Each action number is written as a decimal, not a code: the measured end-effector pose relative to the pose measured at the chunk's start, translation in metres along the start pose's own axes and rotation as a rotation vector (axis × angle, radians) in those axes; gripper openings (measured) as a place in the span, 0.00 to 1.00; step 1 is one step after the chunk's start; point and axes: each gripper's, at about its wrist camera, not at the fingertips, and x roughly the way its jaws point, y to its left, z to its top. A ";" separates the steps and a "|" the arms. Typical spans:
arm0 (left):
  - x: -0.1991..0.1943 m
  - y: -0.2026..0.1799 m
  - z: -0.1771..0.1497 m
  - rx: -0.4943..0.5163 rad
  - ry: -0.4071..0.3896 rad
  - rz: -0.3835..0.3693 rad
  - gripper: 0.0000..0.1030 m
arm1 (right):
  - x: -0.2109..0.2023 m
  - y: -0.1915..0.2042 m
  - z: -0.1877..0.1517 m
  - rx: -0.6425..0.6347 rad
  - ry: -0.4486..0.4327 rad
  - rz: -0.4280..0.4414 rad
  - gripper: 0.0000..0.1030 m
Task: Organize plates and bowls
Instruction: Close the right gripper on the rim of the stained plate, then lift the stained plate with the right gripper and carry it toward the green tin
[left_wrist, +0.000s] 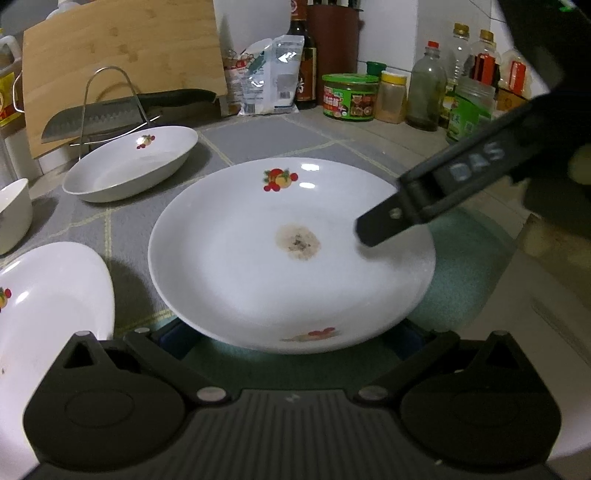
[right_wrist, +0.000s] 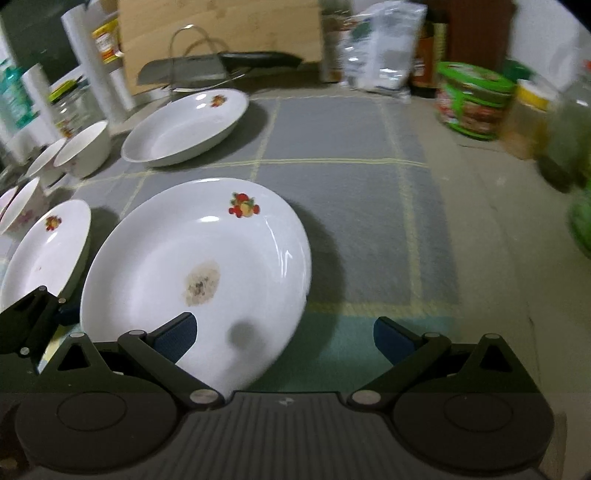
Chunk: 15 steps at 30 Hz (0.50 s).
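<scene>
Glossy white round plate (left_wrist: 258, 266) with a brown stain sits between both grippers' spread blue-padded fingers (right_wrist: 177, 334).

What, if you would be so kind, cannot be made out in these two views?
- Left wrist view: the left gripper; the ends of its jaws are hidden under the stained plate.
- Left wrist view: the second plate, cut off by the left edge.
- Right wrist view: the green tub; its label is motion-blurred.
- Right wrist view: the bowls, cut off by the left edge.
</scene>
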 end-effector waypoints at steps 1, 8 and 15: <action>0.000 0.000 0.001 -0.001 0.003 0.002 1.00 | 0.006 -0.001 0.003 -0.018 0.009 0.007 1.00; 0.001 -0.003 0.003 -0.029 0.015 0.029 1.00 | 0.030 0.007 0.023 -0.221 0.066 0.019 1.00; 0.000 -0.003 0.003 -0.035 0.019 0.033 1.00 | 0.031 0.004 0.023 -0.251 0.059 0.051 1.00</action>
